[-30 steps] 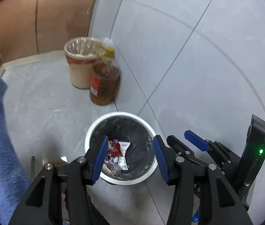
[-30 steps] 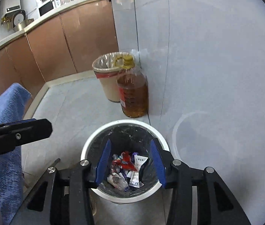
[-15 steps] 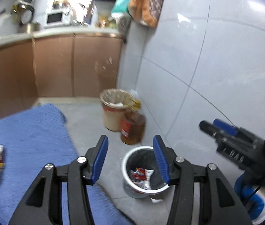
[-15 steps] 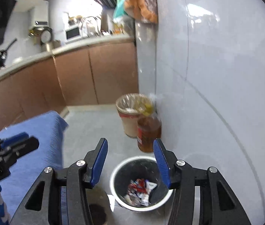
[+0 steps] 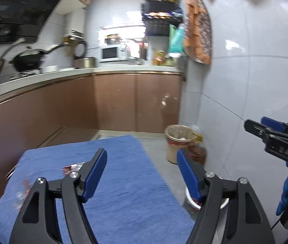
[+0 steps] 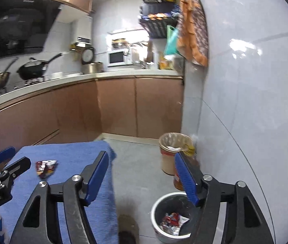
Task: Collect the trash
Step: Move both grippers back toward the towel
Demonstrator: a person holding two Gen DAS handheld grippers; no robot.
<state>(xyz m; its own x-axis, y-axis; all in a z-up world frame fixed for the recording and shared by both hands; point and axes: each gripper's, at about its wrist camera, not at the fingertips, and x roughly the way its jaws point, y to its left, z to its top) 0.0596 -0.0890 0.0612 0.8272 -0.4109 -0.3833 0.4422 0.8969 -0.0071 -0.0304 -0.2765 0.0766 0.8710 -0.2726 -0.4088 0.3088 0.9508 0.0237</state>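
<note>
Both claws are raised above a table covered in a blue cloth point(image 5: 123, 183), and both are empty. The left gripper point(image 5: 141, 172) has its blue-padded fingers point(image 5: 95, 170) spread wide with nothing between them. The right gripper point(image 6: 141, 174) is spread just as wide and grips nothing.

The remaining trash lies on the blue cloth. In the right wrist view a crumpled red and white snack wrapper point(image 6: 46, 167) rests on the cloth, to the left of and a little beyond the right gripper's left finger, clear of the claw and between it and the left gripper, whose black body shows at the left edge. In the left wrist view the same wrapper point(image 5: 71, 167) is partly hidden just behind the tip of the left finger; whether it touches the pad cannot be told. A second blurred scrap point(image 5: 22, 191) lies further left on the cloth, outside the claw's opening.

On the floor to the right of the table stands a white-rimmed waste bin point(image 6: 158, 203) lined in black, with red and white wrappers point(image 6: 173, 221) at its bottom. It sits below the right gripper's right finger. Beyond it, against the tiled wall, stand a tan lined bucket point(image 6: 174, 152) and an amber oil bottle point(image 6: 179, 180).
</note>
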